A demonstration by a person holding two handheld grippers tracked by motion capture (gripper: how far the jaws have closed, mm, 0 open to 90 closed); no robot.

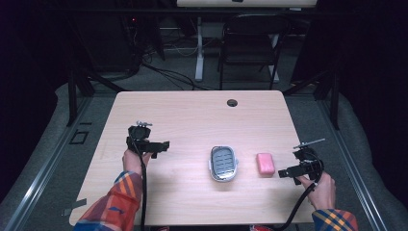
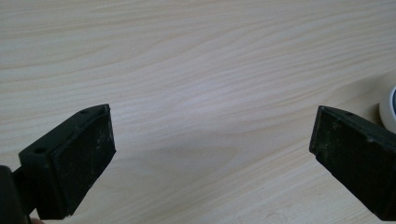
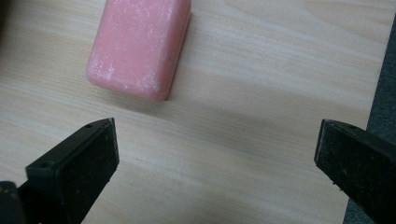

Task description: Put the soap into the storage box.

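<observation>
A pink soap bar (image 1: 265, 163) lies on the wooden table (image 1: 192, 120), right of centre. Left of it sits a white and grey soap dish (image 1: 223, 163) with a slotted insert. My right gripper (image 1: 284, 172) hovers just right of the soap, jaws wide open and empty; in the right gripper view the soap bar (image 3: 140, 46) lies ahead and to the left of the jaws, apart from them. My left gripper (image 1: 163, 146) is held over the left part of the table, open, with bare wood between its jaws; the dish's rim (image 2: 388, 107) peeks in at the right edge.
A round cable hole (image 1: 232, 102) sits near the table's far edge. Behind the table stand a black folding chair (image 1: 250, 43) and a white desk leg (image 1: 198, 48), with cables on the floor. The table's right edge (image 3: 380, 70) lies close to my right gripper.
</observation>
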